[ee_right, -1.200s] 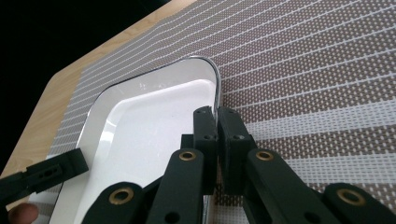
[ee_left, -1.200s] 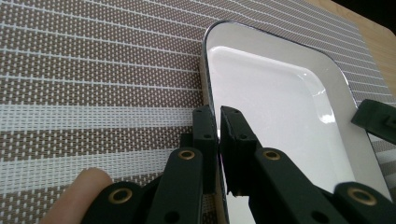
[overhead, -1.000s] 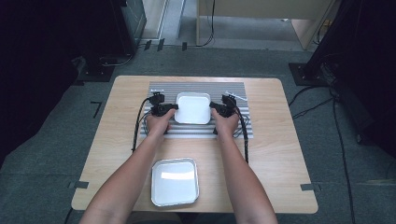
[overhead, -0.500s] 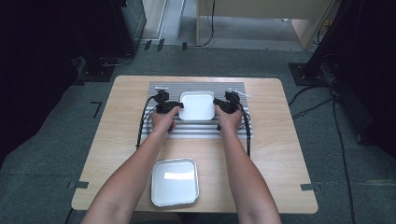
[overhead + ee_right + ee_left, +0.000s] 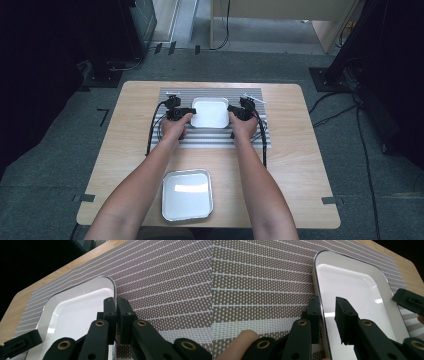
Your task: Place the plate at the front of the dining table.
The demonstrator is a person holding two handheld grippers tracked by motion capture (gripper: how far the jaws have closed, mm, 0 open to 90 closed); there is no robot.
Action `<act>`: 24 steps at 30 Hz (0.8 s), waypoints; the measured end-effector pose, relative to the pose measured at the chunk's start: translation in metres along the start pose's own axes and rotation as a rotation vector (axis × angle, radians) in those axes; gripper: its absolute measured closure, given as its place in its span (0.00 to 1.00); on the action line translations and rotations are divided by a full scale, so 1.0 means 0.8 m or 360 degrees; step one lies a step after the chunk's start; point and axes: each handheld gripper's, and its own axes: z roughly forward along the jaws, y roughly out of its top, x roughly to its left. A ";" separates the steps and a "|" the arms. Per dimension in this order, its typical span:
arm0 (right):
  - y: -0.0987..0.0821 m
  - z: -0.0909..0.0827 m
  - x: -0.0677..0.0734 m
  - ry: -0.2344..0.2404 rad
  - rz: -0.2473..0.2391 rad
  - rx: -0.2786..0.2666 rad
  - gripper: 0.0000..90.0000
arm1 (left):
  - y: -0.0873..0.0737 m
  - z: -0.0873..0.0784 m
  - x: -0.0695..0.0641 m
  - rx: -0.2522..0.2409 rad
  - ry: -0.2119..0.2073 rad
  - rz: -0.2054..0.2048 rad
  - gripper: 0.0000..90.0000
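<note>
A white square tray [image 5: 210, 112] lies on the striped placemat [image 5: 215, 141] at the far middle of the table. My left gripper [image 5: 191, 112] is at its left edge. In the left gripper view its jaws [image 5: 327, 302] straddle the tray's rim [image 5: 320, 293]; they have just been opening, and the inner jaw stands off the rim. My right gripper [image 5: 231, 113] is at the tray's right edge. In the right gripper view it [image 5: 116, 300] is shut on the rim [image 5: 113, 285], pinching it between both pads.
A second tray [image 5: 187, 195], metal-rimmed and white inside, lies near the table's front edge between the forearms. Black cables [image 5: 152, 132] trail from both grippers across the placemat. The wooden table [image 5: 295, 165] shows bare wood on both sides.
The tray and both hands have edged slightly toward the far side of the placemat. The front tray has not moved.
</note>
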 end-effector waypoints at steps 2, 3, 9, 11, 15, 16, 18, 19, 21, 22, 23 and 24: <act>0.001 0.001 0.000 -0.0007 -0.0004 0.0002 0.98 | -0.001 0.002 0.000 0.0007 0.0000 -0.0003 0.83; 0.001 0.001 0.000 -0.0007 -0.0004 0.0002 0.98 | -0.001 0.002 0.000 0.0007 0.0000 -0.0003 0.83; 0.003 0.002 -0.003 0.0006 0.0025 -0.0009 0.99 | -0.001 0.003 -0.004 -0.0007 0.0007 0.0059 0.77; 0.003 0.002 -0.004 0.0003 0.0030 -0.0012 0.99 | -0.004 0.003 -0.011 -0.0015 0.0039 0.0143 0.73; 0.004 0.002 -0.005 0.0006 0.0026 -0.0014 0.99 | -0.004 0.001 -0.014 -0.0008 0.0042 0.0153 0.70; 0.004 0.002 -0.006 0.0004 0.0018 -0.0015 0.99 | -0.003 0.000 -0.014 -0.0010 0.0036 0.0155 0.70; 0.004 0.001 -0.006 0.0001 0.0008 -0.0016 0.99 | -0.002 -0.002 -0.014 -0.0014 0.0038 0.0140 0.66; 0.004 0.000 -0.006 -0.0001 -0.0008 -0.0019 0.99 | -0.001 -0.003 -0.014 -0.0016 0.0044 0.0140 0.64; 0.004 0.000 -0.005 0.0000 -0.0022 -0.0021 0.99 | 0.000 -0.007 -0.015 -0.0019 0.0051 0.0157 0.63; 0.004 -0.001 -0.006 0.0005 -0.0025 -0.0025 0.98 | 0.000 -0.007 -0.015 -0.0019 0.0051 0.0157 0.63; 0.005 -0.002 -0.006 0.0008 -0.0032 -0.0028 0.98 | 0.000 -0.008 -0.015 -0.0017 0.0040 0.0152 0.63; 0.005 -0.002 -0.006 0.0008 -0.0032 -0.0028 0.98 | 0.000 -0.009 -0.015 -0.0011 0.0038 0.0152 0.63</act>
